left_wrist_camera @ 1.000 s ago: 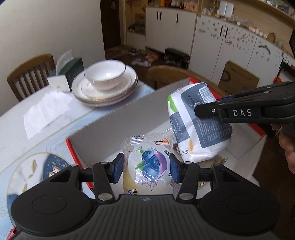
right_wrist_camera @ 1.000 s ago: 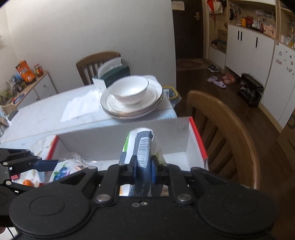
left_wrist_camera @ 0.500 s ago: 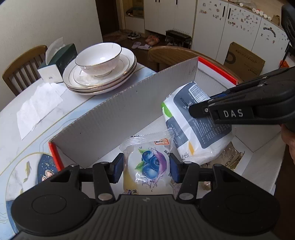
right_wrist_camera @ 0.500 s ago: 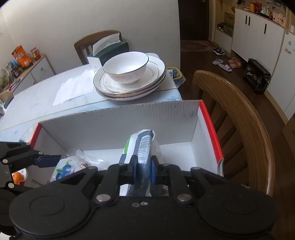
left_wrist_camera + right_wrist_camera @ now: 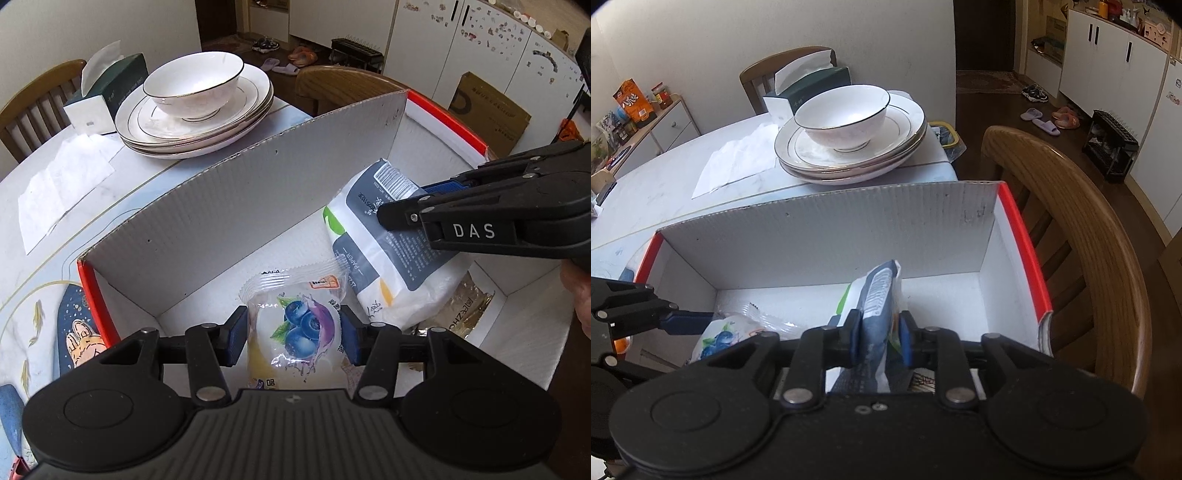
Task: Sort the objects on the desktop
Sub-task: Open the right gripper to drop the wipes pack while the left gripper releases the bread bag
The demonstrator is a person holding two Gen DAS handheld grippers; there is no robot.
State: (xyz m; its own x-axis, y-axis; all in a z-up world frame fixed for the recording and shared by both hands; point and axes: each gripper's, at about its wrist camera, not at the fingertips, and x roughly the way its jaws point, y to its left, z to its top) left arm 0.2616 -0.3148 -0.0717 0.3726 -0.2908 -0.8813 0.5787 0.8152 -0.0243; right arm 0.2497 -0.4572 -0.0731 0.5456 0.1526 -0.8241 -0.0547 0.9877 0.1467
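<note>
My left gripper (image 5: 293, 338) is shut on a clear snack packet with blueberries (image 5: 299, 325) and holds it inside the white cardboard box (image 5: 258, 192) with red edges. My right gripper (image 5: 877, 338) is shut on a white and grey tissue pack (image 5: 877, 314), also held inside the box (image 5: 827, 240). The tissue pack (image 5: 384, 251) hangs just right of the snack packet in the left wrist view, and the snack packet (image 5: 720, 338) shows at the left in the right wrist view. A gold wrapper (image 5: 465, 306) lies on the box floor under the tissue pack.
Stacked white plates with a bowl (image 5: 195, 103) stand on the table behind the box, beside a green tissue box (image 5: 107, 92) and loose paper napkins (image 5: 62, 177). A wooden chair (image 5: 1082, 229) stands right of the box. A patterned mat (image 5: 48, 325) lies left of it.
Both grippers have moved down and forward into the box with their packs. The box wall now stands higher in both views. Both grips are unchanged.
</note>
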